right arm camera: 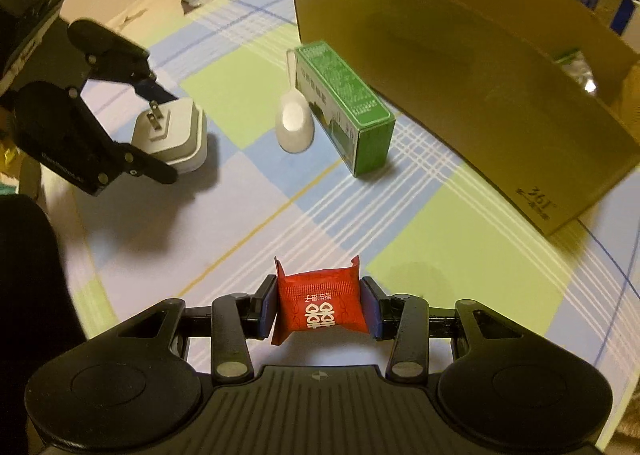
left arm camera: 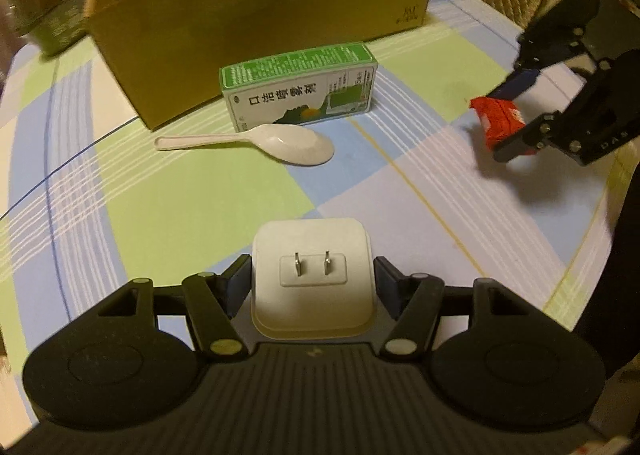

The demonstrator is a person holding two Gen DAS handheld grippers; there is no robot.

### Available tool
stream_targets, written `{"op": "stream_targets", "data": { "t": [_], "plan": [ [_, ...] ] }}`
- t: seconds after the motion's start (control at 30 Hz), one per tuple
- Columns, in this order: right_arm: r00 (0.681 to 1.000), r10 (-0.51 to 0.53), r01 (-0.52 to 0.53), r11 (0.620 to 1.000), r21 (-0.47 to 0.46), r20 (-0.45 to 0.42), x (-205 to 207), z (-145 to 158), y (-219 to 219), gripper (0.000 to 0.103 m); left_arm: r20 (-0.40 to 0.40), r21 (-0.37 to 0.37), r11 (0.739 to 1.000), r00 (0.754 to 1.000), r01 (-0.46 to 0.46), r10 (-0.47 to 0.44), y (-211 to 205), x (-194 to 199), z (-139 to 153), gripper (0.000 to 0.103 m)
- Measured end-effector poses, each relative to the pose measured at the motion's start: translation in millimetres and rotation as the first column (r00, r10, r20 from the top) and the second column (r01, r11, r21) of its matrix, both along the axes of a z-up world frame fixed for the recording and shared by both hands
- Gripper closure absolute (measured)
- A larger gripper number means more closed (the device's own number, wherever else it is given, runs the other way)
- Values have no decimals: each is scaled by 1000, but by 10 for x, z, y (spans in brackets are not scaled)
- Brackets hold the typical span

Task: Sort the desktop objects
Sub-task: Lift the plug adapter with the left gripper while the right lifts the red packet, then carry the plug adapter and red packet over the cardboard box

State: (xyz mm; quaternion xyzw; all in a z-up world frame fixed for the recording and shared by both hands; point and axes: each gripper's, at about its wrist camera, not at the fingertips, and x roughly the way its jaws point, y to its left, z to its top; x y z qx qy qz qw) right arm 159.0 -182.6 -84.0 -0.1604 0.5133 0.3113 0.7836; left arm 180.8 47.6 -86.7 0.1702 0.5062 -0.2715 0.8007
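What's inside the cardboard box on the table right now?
The right wrist view shows only a bit of crinkled, shiny material at one end of the cardboard box. Its tall front wall hides the rest, and the left wrist view shows only bare inner wall.

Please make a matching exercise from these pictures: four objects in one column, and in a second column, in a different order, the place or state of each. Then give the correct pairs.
Objects:
1. white charger
2. red packet
3. white spoon
4. green and white carton

Places or states:
A. lies on the tablecloth, in front of the carton
B. held between the fingers of the right gripper
C. stands next to the cardboard box
D. held in the left gripper, prongs facing the camera

Pairs: 1-D, 2-B, 3-A, 4-C
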Motion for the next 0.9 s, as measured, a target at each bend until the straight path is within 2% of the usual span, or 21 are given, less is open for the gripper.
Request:
{"op": "stream_targets", "data": {
  "t": [0.2,0.4,0.63,0.9],
  "plan": [
    [995,-88,88,996,-1,51,-154,258,1,63,26,-37,994,994,-105,106,11,-147,223,43],
    [976,-196,194,981,29,94,-335,479,-50,63,49,-87,978,979,-191,196,15,-299,441,43],
    [947,-290,283,957,67,138,-510,653,-153,63,68,-135,962,966,-237,248,-27,-492,642,43],
    [928,-342,331,939,89,150,-589,730,-231,62,76,-176,940,948,-292,308,-97,-566,796,43]
  ]
}}
